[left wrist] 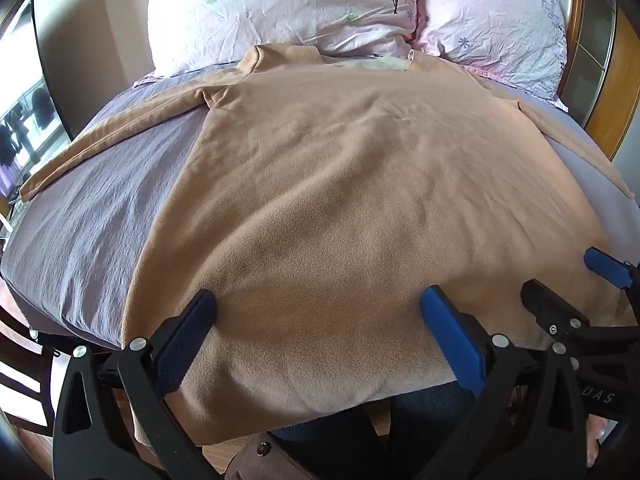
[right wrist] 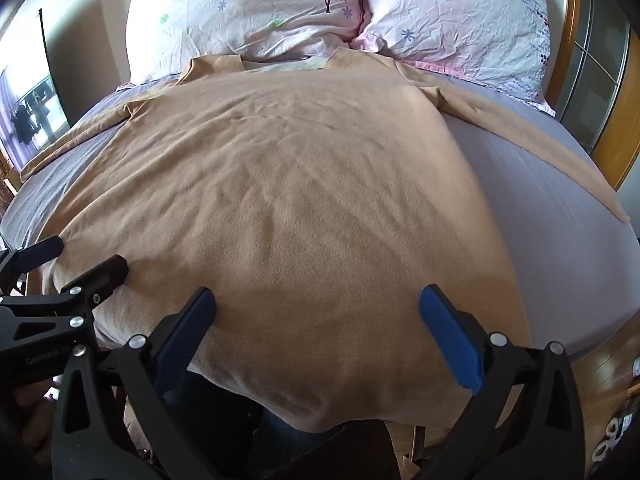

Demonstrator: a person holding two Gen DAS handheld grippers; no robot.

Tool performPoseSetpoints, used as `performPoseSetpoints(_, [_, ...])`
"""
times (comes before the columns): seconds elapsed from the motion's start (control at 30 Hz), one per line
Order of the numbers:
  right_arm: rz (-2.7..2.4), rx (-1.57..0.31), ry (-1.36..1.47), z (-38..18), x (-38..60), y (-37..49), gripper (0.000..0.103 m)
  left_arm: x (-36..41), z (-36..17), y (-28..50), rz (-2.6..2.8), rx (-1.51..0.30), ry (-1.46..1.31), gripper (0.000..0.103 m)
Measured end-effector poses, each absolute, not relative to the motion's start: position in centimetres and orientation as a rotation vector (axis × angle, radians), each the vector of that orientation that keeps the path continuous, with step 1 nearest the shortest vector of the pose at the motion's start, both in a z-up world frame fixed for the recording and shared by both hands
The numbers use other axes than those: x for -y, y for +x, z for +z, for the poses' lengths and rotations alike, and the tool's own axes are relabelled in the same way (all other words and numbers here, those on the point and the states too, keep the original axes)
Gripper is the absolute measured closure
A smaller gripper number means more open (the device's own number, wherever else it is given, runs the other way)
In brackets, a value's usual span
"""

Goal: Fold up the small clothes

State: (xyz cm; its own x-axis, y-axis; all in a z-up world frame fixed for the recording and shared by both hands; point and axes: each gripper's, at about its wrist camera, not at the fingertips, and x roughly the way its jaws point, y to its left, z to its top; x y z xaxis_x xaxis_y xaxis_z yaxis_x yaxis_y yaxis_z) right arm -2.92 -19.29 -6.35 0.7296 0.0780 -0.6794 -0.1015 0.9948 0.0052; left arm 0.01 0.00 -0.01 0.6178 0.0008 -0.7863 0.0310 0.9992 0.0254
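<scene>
A tan long-sleeved fleece top (left wrist: 320,184) lies spread flat on the bed, collar toward the pillows, both sleeves stretched out sideways, hem hanging over the near edge. It also shows in the right wrist view (right wrist: 288,184). My left gripper (left wrist: 318,304) is open over the hem's left part, holding nothing. My right gripper (right wrist: 318,304) is open over the hem's right part, holding nothing. The right gripper shows at the right of the left wrist view (left wrist: 568,276); the left gripper shows at the left of the right wrist view (right wrist: 76,256).
The bed has a purple-grey sheet (left wrist: 100,208). Two floral pillows (left wrist: 280,4) (right wrist: 460,20) lie at the head. A wooden headboard (right wrist: 608,92) stands at the right. A window (left wrist: 24,120) is on the left. The person's legs in jeans (left wrist: 420,420) are below the hem.
</scene>
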Motion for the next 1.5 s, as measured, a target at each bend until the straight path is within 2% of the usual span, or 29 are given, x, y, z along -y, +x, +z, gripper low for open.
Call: performPoseSetpoints(1.5, [0.100,-0.741,-0.033,-6.29,19.30,-3.02,0.002,0.00,0.00,0.00,-0.018,-0.901,0.036,0.001])
